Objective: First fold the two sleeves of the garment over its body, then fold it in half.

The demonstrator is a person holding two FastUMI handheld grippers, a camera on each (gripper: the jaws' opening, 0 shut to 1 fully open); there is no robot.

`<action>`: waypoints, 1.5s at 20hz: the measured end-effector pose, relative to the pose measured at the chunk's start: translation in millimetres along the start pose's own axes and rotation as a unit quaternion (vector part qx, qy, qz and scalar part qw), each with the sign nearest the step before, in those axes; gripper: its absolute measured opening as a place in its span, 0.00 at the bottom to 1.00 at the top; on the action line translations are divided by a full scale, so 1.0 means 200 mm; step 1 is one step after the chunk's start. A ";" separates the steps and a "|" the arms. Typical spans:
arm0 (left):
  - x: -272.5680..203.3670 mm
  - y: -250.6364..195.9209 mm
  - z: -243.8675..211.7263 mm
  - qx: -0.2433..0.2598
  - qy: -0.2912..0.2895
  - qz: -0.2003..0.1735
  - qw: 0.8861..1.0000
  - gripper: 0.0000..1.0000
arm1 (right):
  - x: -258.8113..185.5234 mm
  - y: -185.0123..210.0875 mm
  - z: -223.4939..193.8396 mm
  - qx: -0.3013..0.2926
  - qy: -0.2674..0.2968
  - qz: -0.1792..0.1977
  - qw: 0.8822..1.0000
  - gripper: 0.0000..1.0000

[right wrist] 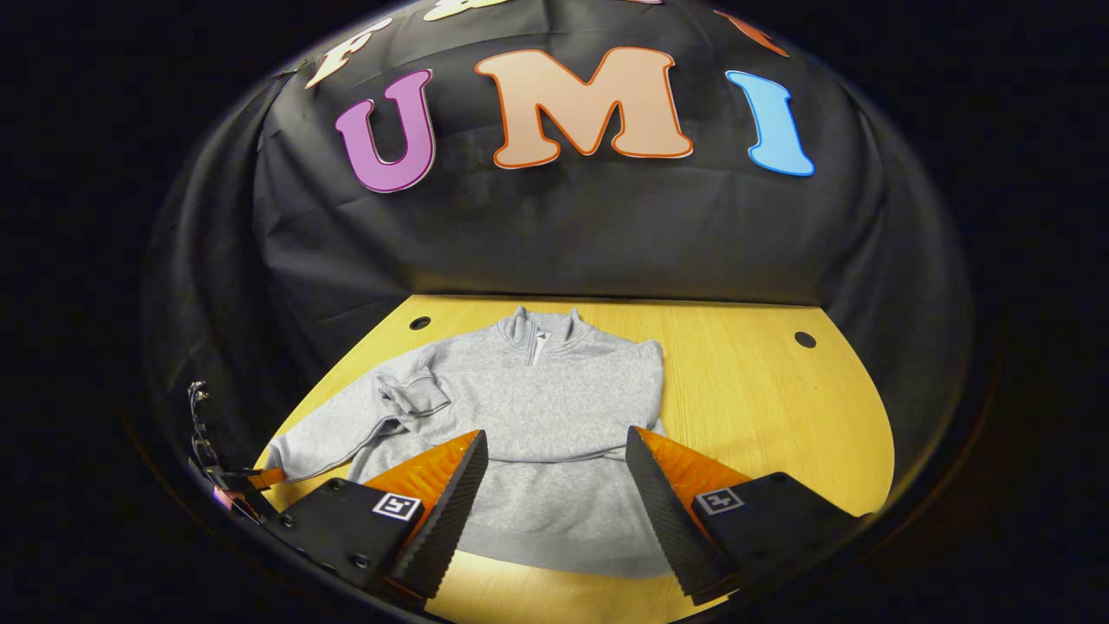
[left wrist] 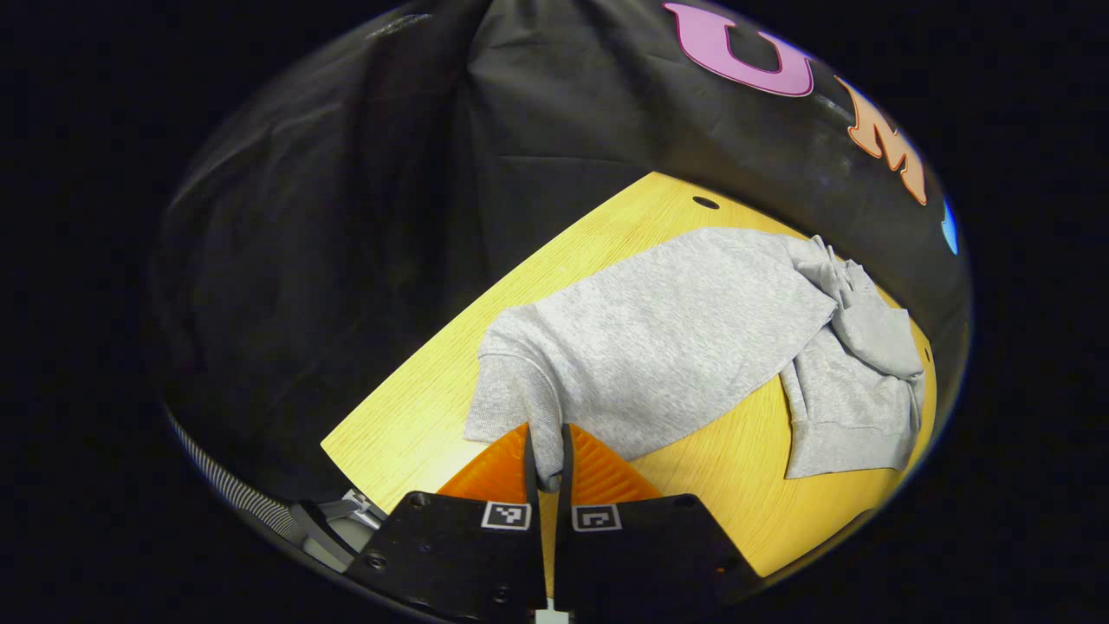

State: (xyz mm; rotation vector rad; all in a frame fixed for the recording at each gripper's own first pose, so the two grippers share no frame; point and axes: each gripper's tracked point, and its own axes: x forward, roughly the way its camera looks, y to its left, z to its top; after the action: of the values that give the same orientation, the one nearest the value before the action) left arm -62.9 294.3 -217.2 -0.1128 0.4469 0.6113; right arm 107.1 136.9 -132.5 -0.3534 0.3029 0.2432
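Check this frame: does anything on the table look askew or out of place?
Nothing damaged or spilled. The grey sweatshirt lies mid-fold: one sleeve is bunched over the body, and the left gripper pinches a fold of fabric. The right gripper hangs open.

Your left gripper (left wrist: 546, 464) has its two fingers drawn nearly together, pinching a fold of the grey fleece sweatshirt (left wrist: 667, 347) at the end of one sleeve; both fingers press on the cloth. The gripper sits low, close to the yellow wooden tabletop (left wrist: 416, 407). In the right gripper view your left gripper shows far off at the lower left edge, too small to read.

Your right gripper (right wrist: 554, 464) has its fingers spread wide apart, hovering above the sweatshirt's lower body and gripping nothing.
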 end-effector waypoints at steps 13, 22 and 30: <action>-0.20 -0.51 0.24 0.011 -0.020 -0.075 0.997 0.00 | -0.12 -0.22 -0.09 0.035 0.002 -0.008 0.999 0.99; -0.42 -1.48 0.48 0.098 -0.063 -0.228 0.967 0.00 | -0.15 -0.41 -0.17 0.057 0.014 -0.015 0.998 0.99; -0.52 -2.20 0.48 0.184 -0.082 -0.314 0.928 0.00 | -0.14 -0.55 -0.24 0.066 0.030 -0.014 0.997 0.99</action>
State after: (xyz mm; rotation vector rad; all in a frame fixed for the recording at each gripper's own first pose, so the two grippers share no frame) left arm 151.8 -97.9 -97.0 0.1526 0.3297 -0.1008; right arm 100.1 14.3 -132.3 -0.2338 0.3720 0.1838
